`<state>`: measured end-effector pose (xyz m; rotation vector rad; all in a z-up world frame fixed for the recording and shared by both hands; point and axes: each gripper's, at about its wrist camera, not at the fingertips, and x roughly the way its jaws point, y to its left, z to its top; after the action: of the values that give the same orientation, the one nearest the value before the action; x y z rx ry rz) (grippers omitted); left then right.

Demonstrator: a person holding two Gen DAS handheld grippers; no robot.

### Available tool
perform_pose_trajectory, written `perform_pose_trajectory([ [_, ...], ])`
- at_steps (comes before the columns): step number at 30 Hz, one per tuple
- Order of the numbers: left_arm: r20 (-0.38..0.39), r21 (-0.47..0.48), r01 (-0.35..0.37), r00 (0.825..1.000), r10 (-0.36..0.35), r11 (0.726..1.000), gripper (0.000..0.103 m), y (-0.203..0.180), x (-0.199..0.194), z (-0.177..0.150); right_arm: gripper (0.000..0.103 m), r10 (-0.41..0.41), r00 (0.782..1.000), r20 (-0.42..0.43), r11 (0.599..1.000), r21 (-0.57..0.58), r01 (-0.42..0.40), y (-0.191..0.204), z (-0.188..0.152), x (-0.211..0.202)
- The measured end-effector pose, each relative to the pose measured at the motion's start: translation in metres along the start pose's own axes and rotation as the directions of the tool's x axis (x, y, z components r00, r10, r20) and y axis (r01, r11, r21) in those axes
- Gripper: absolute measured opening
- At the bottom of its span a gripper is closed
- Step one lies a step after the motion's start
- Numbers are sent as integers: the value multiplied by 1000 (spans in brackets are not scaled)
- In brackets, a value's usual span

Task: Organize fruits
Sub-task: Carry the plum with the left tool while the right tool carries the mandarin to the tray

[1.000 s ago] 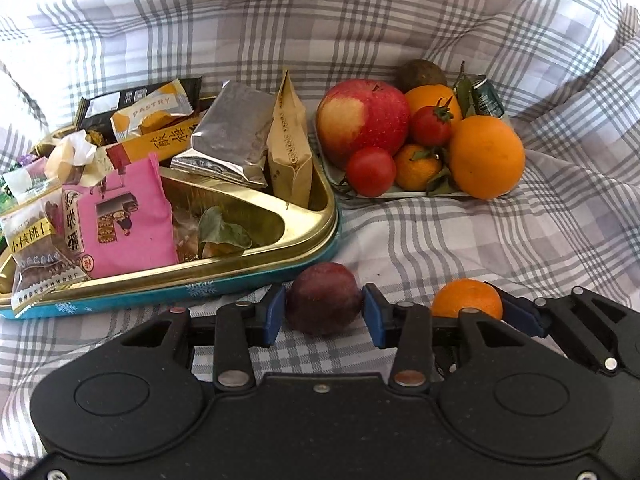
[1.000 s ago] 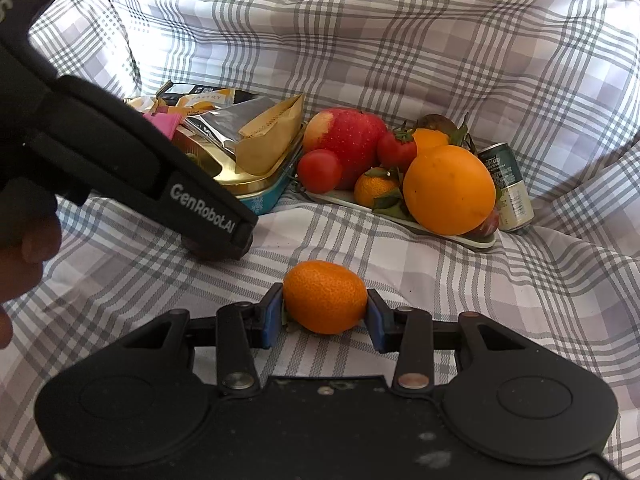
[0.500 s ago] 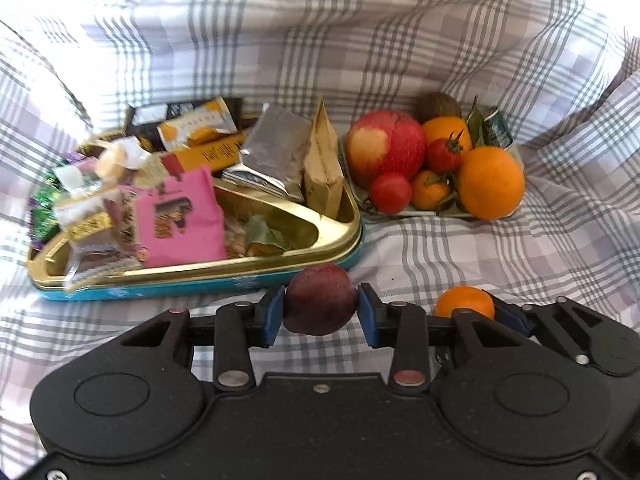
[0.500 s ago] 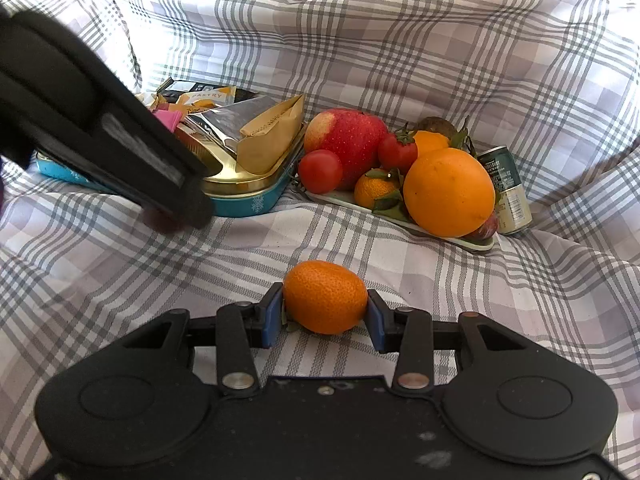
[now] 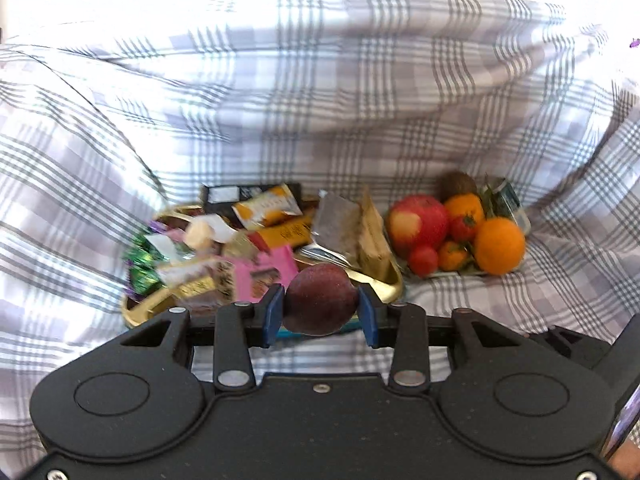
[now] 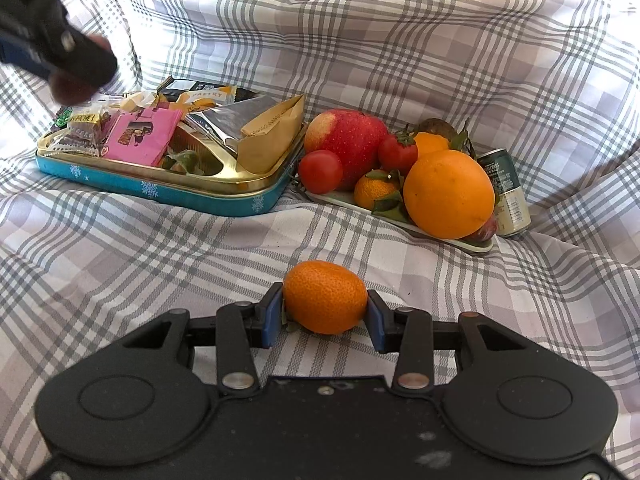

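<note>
My left gripper [image 5: 321, 311] is shut on a dark purple plum [image 5: 321, 298] and holds it in the air in front of the snack tin [image 5: 394, 289]. In the right wrist view that gripper [image 6: 68, 62] shows blurred at the upper left, above the tin. My right gripper [image 6: 325, 312] is shut on a small mandarin [image 6: 325, 297] low over the checked cloth [image 6: 160, 260]. The fruit plate [image 6: 452, 236] holds a red apple [image 6: 352, 144], a big orange [image 6: 448, 194], two tomatoes and small citrus.
A blue-and-gold tin [image 6: 168, 192] full of wrapped snacks stands left of the plate. A small drink can [image 6: 506, 196] leans behind the plate's right end. The cloth rises in folds at the back and on both sides.
My left gripper closed on the plum and lifted it off the cloth, rising up and away from the tin. The right gripper and its mandarin kept still.
</note>
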<state>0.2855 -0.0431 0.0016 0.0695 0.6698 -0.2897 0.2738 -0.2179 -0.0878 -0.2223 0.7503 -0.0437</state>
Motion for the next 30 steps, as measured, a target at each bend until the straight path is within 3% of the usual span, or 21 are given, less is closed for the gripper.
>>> perform_pose_trajectory([
  [4,-25,-23,-20,999,20,1000,48,13,-9,1,43,-2,1000,1,1000,-4,2,0,-1,-1],
  [11,-88,-61,23,996,-28,998,48,21,-33,-20,43,2,1000,0,1000,0,-2,-2,0,-1],
  [15,-87,-80,40,995,-47,996,48,21,-51,-34,43,-3,1000,1,1000,-4,3,0,0,-2],
  [20,-66,-55,-1,998,-3,998,48,17,-72,-49,43,-18,1000,4,1000,-24,18,3,0,-3],
  [30,-133,-125,39,989,-56,991,48,18,-108,-90,44,-101,995,27,984,-143,104,23,-1,-4],
])
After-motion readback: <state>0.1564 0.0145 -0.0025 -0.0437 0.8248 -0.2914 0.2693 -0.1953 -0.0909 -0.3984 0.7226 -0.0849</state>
